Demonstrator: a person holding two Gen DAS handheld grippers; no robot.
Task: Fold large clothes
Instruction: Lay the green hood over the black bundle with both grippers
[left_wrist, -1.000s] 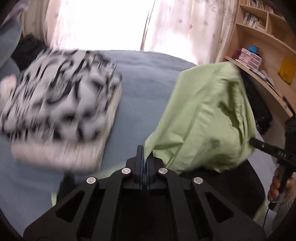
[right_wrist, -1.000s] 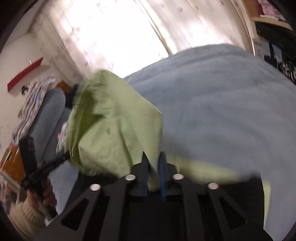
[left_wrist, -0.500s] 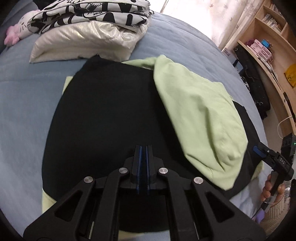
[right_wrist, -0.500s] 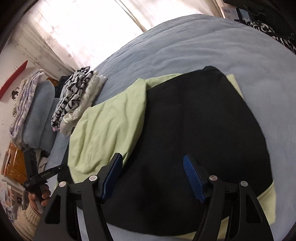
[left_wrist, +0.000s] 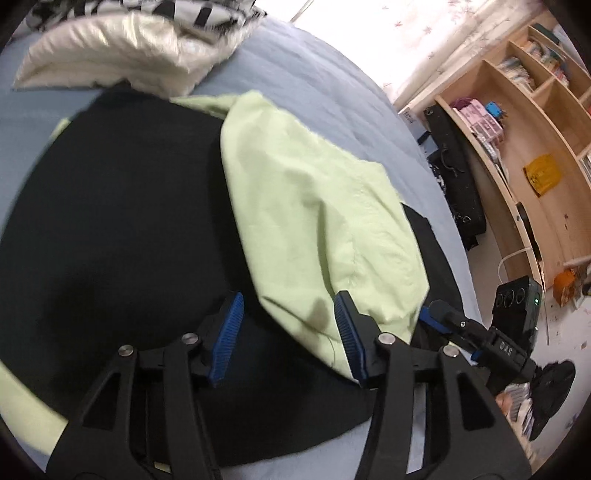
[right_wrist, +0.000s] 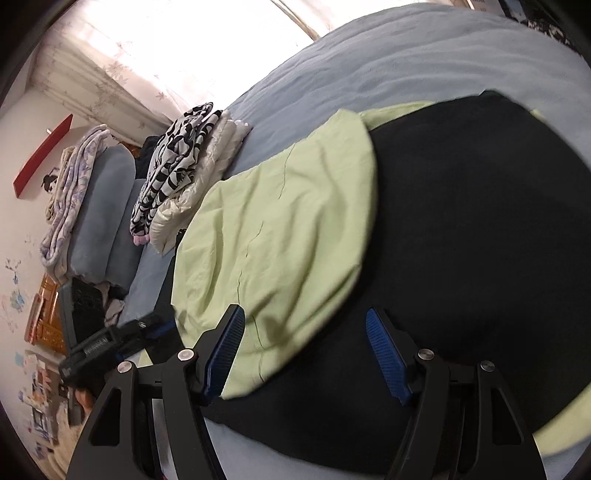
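A large garment lies on the blue bed, black (left_wrist: 118, 221) with a light green flap (left_wrist: 314, 206) folded over it. My left gripper (left_wrist: 288, 306) hovers over the flap's near edge. Its jaws are opening, the green fabric lies loose between them and the pads do not press on it. My right gripper (right_wrist: 304, 314) stands open over the flap's (right_wrist: 280, 229) near corner, beside the black part (right_wrist: 461, 221). Each gripper shows in the other's view: the right one (left_wrist: 436, 314) at the flap's right edge, the left one (right_wrist: 147, 328) at its left.
A stack of folded clothes (left_wrist: 122, 48), black-and-white on top of white, sits at the far side of the bed (right_wrist: 406, 66). Pillows and a blanket (right_wrist: 99, 206) lie at the head. A wooden bookshelf (left_wrist: 517, 129) and a black bag (left_wrist: 454, 166) stand beside the bed.
Both grippers came down with the lifted green flap and laid it over the black part. The right gripper opened first; the left has now opened too.
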